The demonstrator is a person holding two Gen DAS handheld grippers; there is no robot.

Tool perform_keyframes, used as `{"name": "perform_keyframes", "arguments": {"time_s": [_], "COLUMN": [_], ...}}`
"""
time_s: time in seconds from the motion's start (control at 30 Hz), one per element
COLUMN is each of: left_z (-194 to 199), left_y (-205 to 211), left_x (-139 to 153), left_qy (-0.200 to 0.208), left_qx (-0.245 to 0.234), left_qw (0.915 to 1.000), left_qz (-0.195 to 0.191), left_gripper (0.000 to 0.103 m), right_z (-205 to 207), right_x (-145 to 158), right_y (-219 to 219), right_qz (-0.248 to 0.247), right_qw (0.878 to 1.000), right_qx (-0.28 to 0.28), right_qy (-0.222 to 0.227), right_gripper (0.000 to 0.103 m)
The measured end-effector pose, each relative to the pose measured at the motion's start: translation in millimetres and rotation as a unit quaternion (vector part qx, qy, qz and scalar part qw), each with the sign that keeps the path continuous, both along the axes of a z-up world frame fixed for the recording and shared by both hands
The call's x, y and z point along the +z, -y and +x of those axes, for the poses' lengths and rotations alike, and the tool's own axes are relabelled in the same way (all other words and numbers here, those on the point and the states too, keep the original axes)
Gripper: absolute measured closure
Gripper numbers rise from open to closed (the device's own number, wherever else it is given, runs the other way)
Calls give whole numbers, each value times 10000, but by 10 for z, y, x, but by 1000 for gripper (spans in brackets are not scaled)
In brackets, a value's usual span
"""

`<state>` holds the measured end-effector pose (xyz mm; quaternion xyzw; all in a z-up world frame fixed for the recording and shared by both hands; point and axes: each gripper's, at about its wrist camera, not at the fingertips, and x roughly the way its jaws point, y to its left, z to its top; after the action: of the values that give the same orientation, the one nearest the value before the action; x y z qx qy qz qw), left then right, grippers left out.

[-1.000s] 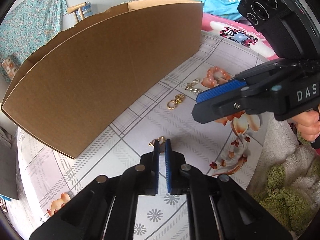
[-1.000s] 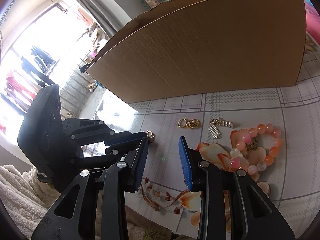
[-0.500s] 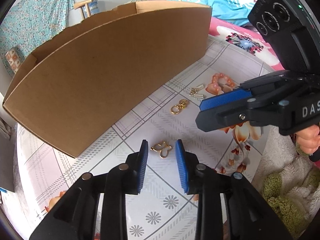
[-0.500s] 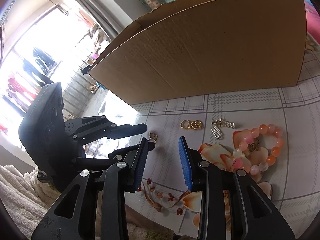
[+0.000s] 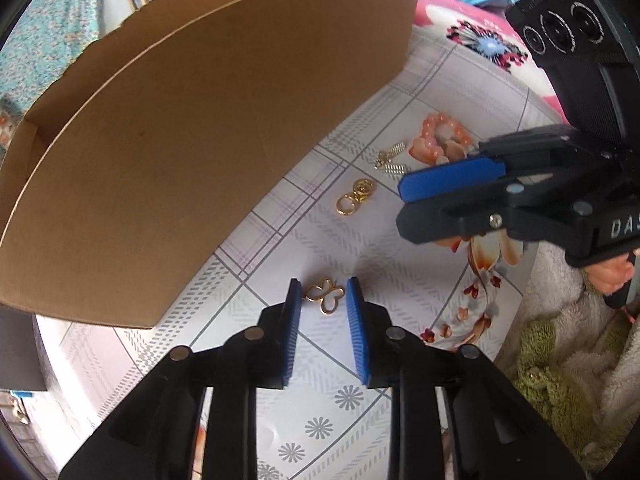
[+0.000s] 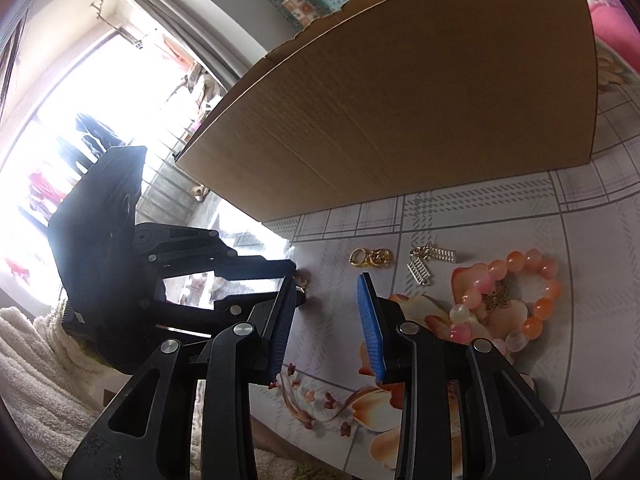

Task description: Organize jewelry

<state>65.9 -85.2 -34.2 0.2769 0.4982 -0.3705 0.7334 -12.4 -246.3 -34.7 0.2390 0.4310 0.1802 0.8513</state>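
A gold butterfly charm (image 5: 325, 299) lies flat on the patterned tablecloth, between the tips of my open left gripper (image 5: 322, 294); the pads do not touch it. It is mostly hidden in the right wrist view (image 6: 301, 282). Gold rings (image 5: 355, 197) (image 6: 370, 257), silver ladder charms (image 5: 391, 162) (image 6: 432, 261) and an orange bead bracelet (image 5: 442, 138) (image 6: 532, 292) lie farther right. My right gripper (image 6: 326, 286) is open and empty, hovering above the cloth; it shows from the side in the left wrist view (image 5: 452, 196).
A large open cardboard box (image 5: 192, 128) (image 6: 420, 112) stands along the far side of the table. A towel and green cloth (image 5: 568, 380) lie at the table's near right edge. A bed with colourful bedding (image 5: 472, 8) is behind.
My left gripper was shut on the butterfly charm; it has opened and the charm now lies flat on the cloth between its tips. The right gripper has barely moved.
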Motion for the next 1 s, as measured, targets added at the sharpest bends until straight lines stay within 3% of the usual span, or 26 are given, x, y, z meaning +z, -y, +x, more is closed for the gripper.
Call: {"name": "perform_keyframes", "arguments": {"time_s": [0.47,0.7,0.8,1.0], "left_z": [-6,-3,40,61], "left_y": [23,-194,-361,-658], "left_x": [2,159,206,198], "left_qy": [-3,203,250,162], "left_qx": [184,595,1103,1873], "left_qw": [9998,9970,9904,9712], "left_qz": [-3,-457,-791,-1466], "left_gripper": [84,84,84,84], "right_z": [-48,-110,-78,69], "right_x": [-11,65,71,36], "right_y": [149,68,-42,-325], "right_qz": [124,-278,-520,-1476], "right_qw": [9999,9995,9985,9889], "right_qx": [-88,-81,14,181], "right_qy": [58,152,145,53], "right_gripper": [71,71,72,80]}}
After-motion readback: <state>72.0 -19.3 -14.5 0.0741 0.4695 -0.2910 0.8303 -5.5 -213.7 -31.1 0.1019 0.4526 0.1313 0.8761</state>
